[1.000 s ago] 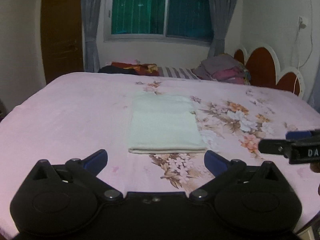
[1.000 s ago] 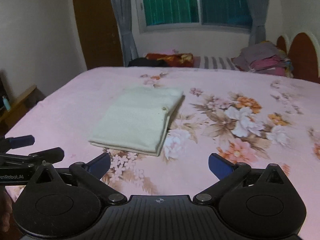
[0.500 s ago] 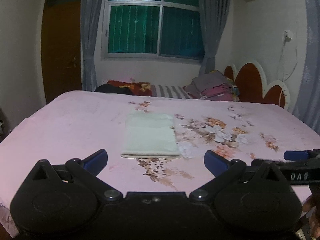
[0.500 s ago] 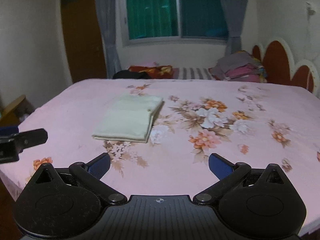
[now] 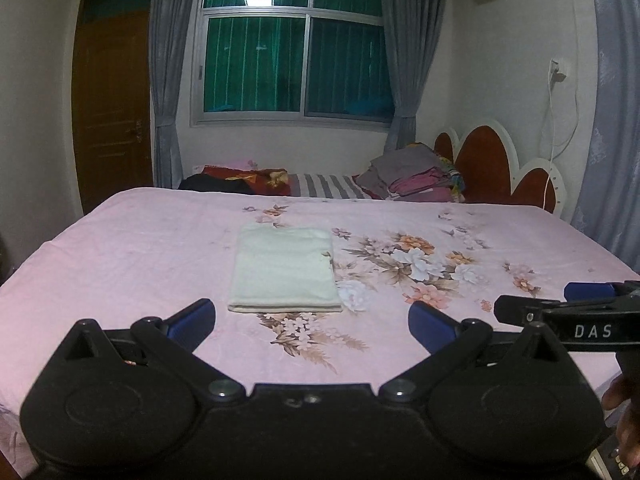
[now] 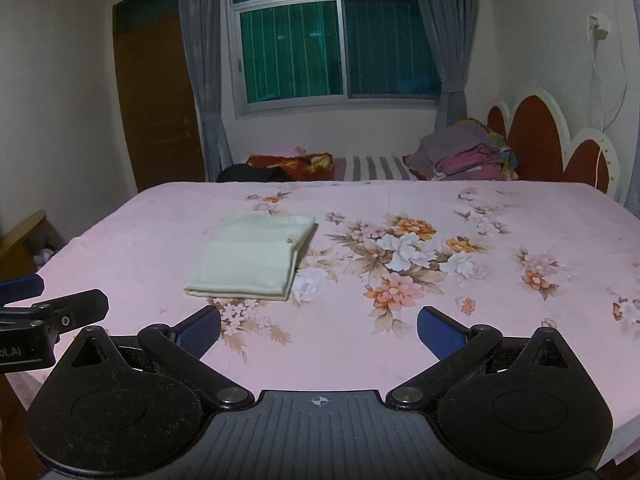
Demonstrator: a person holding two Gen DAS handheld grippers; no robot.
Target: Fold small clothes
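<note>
Inspecting both wrist views, we find the left hand-held gripper (image 5: 311,322) with its blue-padded fingers (image 5: 192,317) spread wide apart and nothing between them. We record the same for the right hand-held gripper (image 6: 319,327): fingers apart, nothing held. Both hover at the near edge of the bed (image 5: 120,248), above the pink floral sheet and clear of it.

We note the cloth (image 5: 285,269), pale cream, lying folded into a neat rectangle on the sheet, ahead of the left gripper and to the left of the large flower print (image 5: 416,260). In the right wrist view the cloth (image 6: 256,258) sits ahead and left of the gripper, its layered fold edges showing along the right side. Neither gripper touches it; both stand well apart from it.

We observe each gripper at the edge of the other's view, side by side. Part of a hand (image 5: 624,420) shows at the lower right of the left view.

At the far side we log a clothes pile (image 5: 416,178), the headboard (image 5: 492,168), a window (image 5: 296,52) and a door (image 5: 112,108).
</note>
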